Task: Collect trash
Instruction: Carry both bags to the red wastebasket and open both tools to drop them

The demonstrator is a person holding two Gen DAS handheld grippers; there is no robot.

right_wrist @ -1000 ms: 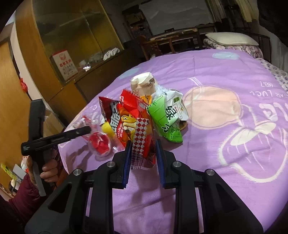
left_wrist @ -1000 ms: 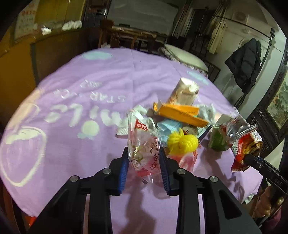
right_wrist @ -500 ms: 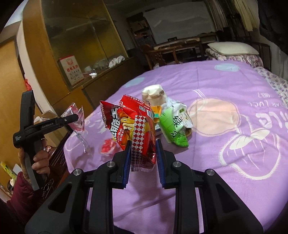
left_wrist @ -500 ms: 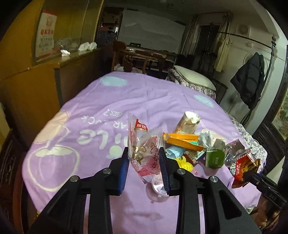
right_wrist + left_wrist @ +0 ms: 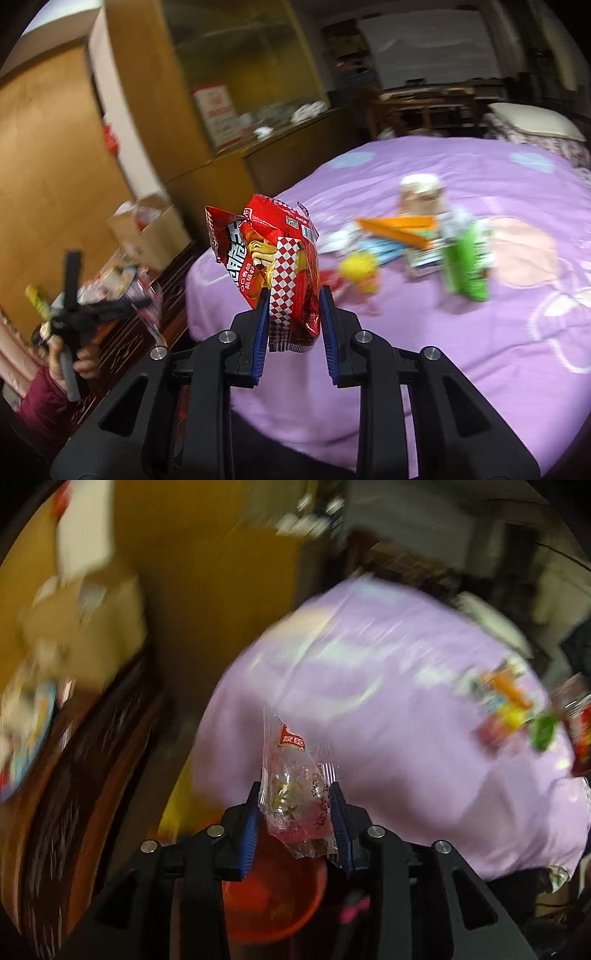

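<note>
My left gripper (image 5: 295,794) is shut on a clear plastic wrapper with a red label (image 5: 293,775) and holds it off the table's edge, above a red basin (image 5: 273,897) on the floor. My right gripper (image 5: 291,306) is shut on a red snack bag (image 5: 273,262) and holds it above the near edge of the purple tablecloth (image 5: 480,332). In the right wrist view the left gripper (image 5: 99,306) shows low at the left, beside the table. A trash pile lies on the cloth: a yellow ball (image 5: 360,273), an orange box (image 5: 399,227), a green packet (image 5: 465,266), a paper cup (image 5: 421,194).
A cardboard box (image 5: 151,229) sits on a dark wooden bench (image 5: 147,314) left of the table. A wooden cabinet with glass doors (image 5: 240,92) stands behind. A chair and a pillow (image 5: 532,120) are at the far side. The left wrist view is motion-blurred.
Both grippers lifted their items away from the pile. The left gripper swung left and down off the table to above the red basin. The right gripper drew back toward the table's near edge.
</note>
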